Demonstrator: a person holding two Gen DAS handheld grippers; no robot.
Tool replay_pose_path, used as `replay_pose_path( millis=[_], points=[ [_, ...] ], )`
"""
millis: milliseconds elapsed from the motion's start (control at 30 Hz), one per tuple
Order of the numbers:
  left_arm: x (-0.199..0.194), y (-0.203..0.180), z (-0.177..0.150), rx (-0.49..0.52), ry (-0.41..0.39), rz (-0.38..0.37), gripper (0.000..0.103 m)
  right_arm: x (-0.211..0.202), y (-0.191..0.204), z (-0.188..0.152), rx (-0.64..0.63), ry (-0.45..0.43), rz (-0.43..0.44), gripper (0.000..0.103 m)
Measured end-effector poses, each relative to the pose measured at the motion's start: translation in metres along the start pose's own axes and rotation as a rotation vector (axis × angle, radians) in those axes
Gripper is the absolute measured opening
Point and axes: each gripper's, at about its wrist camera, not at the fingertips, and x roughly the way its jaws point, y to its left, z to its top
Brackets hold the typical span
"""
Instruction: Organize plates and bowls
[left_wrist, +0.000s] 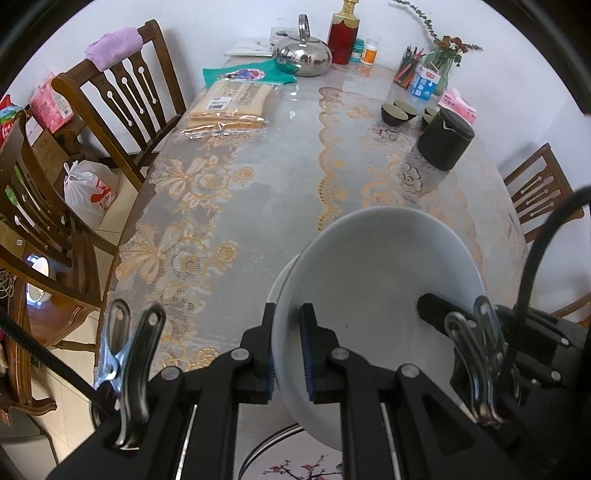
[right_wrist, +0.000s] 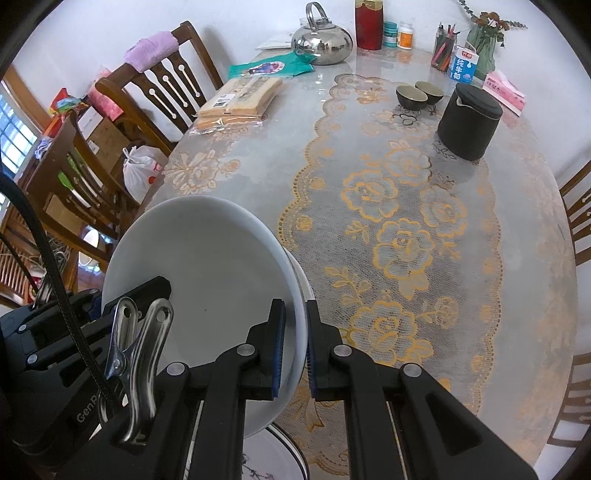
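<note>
Bowl (left_wrist: 376, 280): white, held above the near end of the table (left_wrist: 266, 177), tilted, its hollow facing you. Both of your tools are on it.

Left gripper (left_wrist: 287, 354): clamped on the bowl's left rim, one blue-padded finger outside the wall, the other inside.

Right gripper (right_wrist: 295, 349): clamped on the opposite rim in the same way, one pad inside, one outside. Its dark finger shows inside the bowl in the left wrist view.

Plate (left_wrist: 295, 461): directly under the bowl, at the near table edge; white with a dark rim line and a pink blossom print. Only part of it shows. You cannot tell whether the bowl touches it.

Table covering: lace cloth with orange flowers under a clear sheet.

Far end of table, well apart from the bowl:
- steel kettle (left_wrist: 303, 55)
- red bottle (left_wrist: 343, 37)
- milk carton (left_wrist: 424, 83)
- cup of pencils (left_wrist: 408, 68)
- small dark cups (left_wrist: 399, 110), grouped
- black canister (left_wrist: 445, 138), nearer than the cups
- packet of wafers (left_wrist: 229, 107) near the left edge

Left side: wooden chair (left_wrist: 122, 96) with a purple towel (left_wrist: 114, 46) over its back; white plastic bag (left_wrist: 90, 190) on the floor.
</note>
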Motion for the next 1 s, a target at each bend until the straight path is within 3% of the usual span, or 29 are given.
replay_pose_path(
  millis=[700,1000],
  points=[
    [0.025,0.002,-0.002,-0.021,0.073,-0.016,0.014,0.017,-0.001,0.004,-0.010,0.086,-0.044,0.011],
    [0.030,0.004,0.005,-0.052,0.133,-0.040,0.016,0.028,0.001,0.012,-0.002,0.203,-0.064,0.013]
  ],
)
